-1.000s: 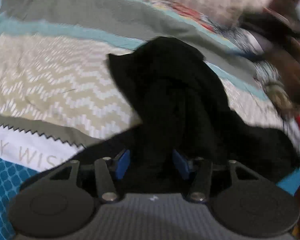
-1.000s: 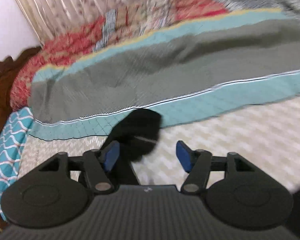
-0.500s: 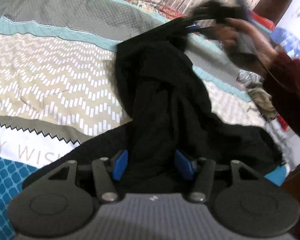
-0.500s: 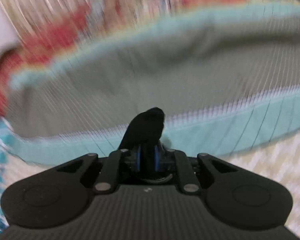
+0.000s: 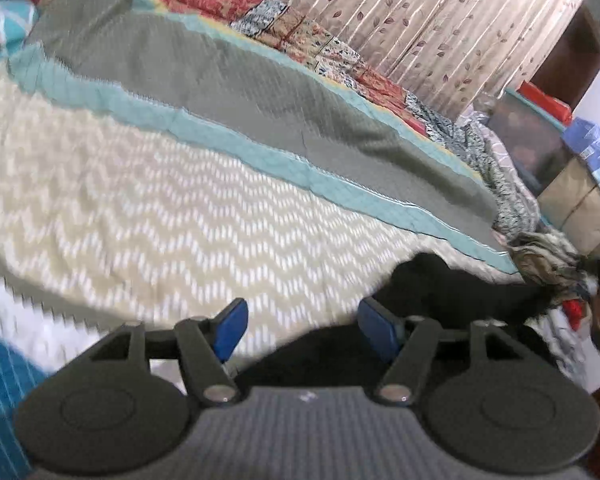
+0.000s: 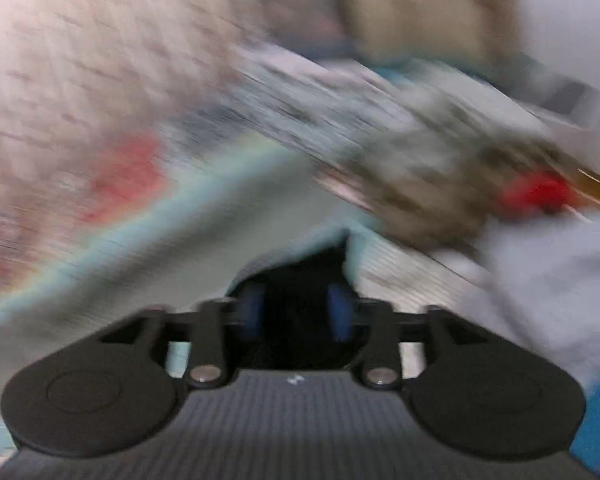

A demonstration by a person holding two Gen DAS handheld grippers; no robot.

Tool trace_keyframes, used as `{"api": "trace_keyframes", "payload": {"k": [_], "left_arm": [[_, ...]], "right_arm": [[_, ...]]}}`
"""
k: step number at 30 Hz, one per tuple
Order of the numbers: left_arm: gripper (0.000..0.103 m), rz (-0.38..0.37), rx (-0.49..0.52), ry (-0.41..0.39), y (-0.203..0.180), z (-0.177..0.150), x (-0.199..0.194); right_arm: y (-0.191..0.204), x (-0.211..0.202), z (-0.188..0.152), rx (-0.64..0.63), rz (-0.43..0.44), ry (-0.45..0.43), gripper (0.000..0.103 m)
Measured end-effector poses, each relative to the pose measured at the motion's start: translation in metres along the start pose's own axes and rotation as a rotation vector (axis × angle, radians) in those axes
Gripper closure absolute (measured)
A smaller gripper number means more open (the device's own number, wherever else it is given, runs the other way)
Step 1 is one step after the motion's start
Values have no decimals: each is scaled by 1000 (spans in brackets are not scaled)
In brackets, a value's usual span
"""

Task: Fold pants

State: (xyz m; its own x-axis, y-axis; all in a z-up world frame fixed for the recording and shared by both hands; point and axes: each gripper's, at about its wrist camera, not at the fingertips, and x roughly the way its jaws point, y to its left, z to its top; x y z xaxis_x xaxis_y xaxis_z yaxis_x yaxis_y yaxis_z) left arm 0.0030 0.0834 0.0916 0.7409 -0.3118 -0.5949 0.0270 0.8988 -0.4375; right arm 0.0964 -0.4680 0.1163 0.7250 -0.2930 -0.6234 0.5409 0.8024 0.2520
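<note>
Presently, left gripper (image 5: 300,330) is hovering low over the chevron bedspread (image 5: 148,216) with its blue pads (image 5: 230,330) standing wide apart and nothing between them; black pants (image 5: 452,292) are lying bunched on the bedspread just right of and beneath that gripper, reaching toward the bed's right edge; a leaf-print curtain (image 5: 440,20) is hanging behind the bed; right gripper (image 6: 296,314) is showing its blue pads partly closed with dark pants fabric (image 6: 296,280) sitting between them, gripped; the right wrist view is blurring heavily, so the surroundings are hard to tell.
</note>
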Motion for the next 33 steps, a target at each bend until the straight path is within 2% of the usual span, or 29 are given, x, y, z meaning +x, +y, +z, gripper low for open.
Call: {"api": "trace_keyframes", "payload": {"k": [3,5,7,9,10,12,13,15,16,18,19,20,21,22,23,25,28,31,32,33], "left_arm": [[41,55,74,38,-12,11,24],[43,101,113,101,-15,8,47],[52,134,144,204,-19,-1,73],[65,121,171,289,-25,-14,86],[65,127,197,287,-34,-22,86],[68,153,278,266,-52,-32,79],[79,147,294,264,-60,-36,74],[91,95,292,261,-69,-45,62],[102,67,317,256,-78,-51,56],[102,64,395,236,-95,-64,46],[102,78,440,222,-103,-71,41],[102,85,472,216,-109,-78,38],[102,83,482,218,-112,-81,37],[102,74,481,223,-112,-84,35],[102,67,477,228,-112,-85,34],[102,53,477,222,-111,-84,29],[102,16,491,210,-111,-87,23],[102,-5,517,212,-115,-94,26],[102,-7,529,212,-117,-96,27],[102,-4,543,210,-119,-98,27]], "right_arm": [[-42,-1,-30,128,-25,63,50],[-55,-9,-44,163,-33,70,49],[-50,-24,-50,143,-26,40,49],[-41,-39,-52,106,-6,-18,49],[-29,-45,-53,81,41,-27,49],[3,-49,-53,-17,171,12,49],[28,-50,-55,-82,235,40,49],[82,-58,-67,-217,376,90,47],[107,-63,-76,-280,451,122,45],[159,-68,-105,-412,573,213,35],[180,-66,-122,-477,598,262,35],[196,-63,-138,-537,605,304,37],[206,-59,-156,-595,596,341,46],[212,-52,-171,-648,569,376,59],[212,-44,-185,-692,520,408,90],[193,-41,-194,-682,464,413,92],[145,-47,-187,-582,371,372,92],[113,-54,-177,-502,347,371,92],[108,-62,-178,-491,333,364,85],[109,-66,-176,-495,309,345,69]]}}
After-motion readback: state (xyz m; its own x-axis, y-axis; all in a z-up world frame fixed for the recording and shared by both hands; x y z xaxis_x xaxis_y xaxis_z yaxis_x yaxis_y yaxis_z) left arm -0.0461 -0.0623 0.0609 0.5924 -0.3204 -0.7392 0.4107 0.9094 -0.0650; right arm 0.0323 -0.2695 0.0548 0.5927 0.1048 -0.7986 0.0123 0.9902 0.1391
